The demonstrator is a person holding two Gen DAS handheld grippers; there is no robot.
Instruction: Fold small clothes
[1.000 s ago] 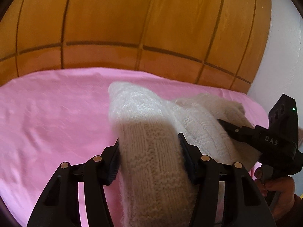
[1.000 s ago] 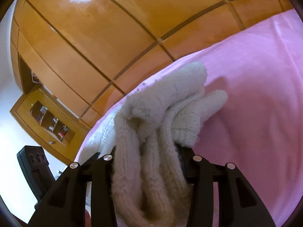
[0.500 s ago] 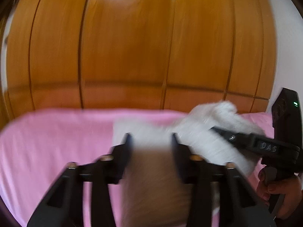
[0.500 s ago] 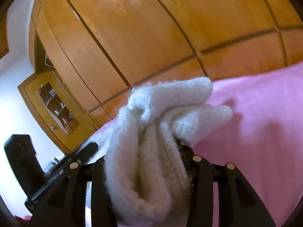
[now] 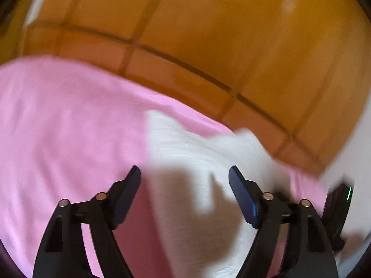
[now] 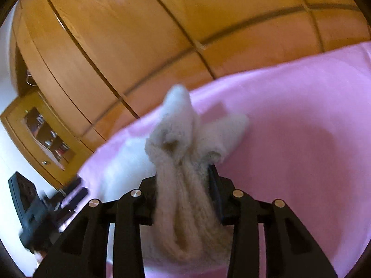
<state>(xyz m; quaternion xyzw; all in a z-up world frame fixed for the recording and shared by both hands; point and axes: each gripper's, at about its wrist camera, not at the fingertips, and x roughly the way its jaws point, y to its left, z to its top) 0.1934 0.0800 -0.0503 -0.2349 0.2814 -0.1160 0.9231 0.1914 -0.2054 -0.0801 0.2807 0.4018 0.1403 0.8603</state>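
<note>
Left gripper (image 5: 184, 173) has its fingers spread wide, with the white knitted garment (image 5: 197, 157) lying between and beyond them on the pink bedsheet (image 5: 65, 120); neither pad touches the wool in this blurred view. Right gripper (image 6: 183, 178) pinches a bunched fold of the same garment (image 6: 183, 139), the cream wool squeezed into a thick rope between its two fingers and fanning out past the tips into two soft peaks. Beyond the sheet (image 6: 301, 127) stands a wall of orange-brown wooden wardrobe doors (image 6: 143, 37). At the left edge of the right wrist view, the other gripper's black body (image 6: 34, 215) shows, blurred.
</note>
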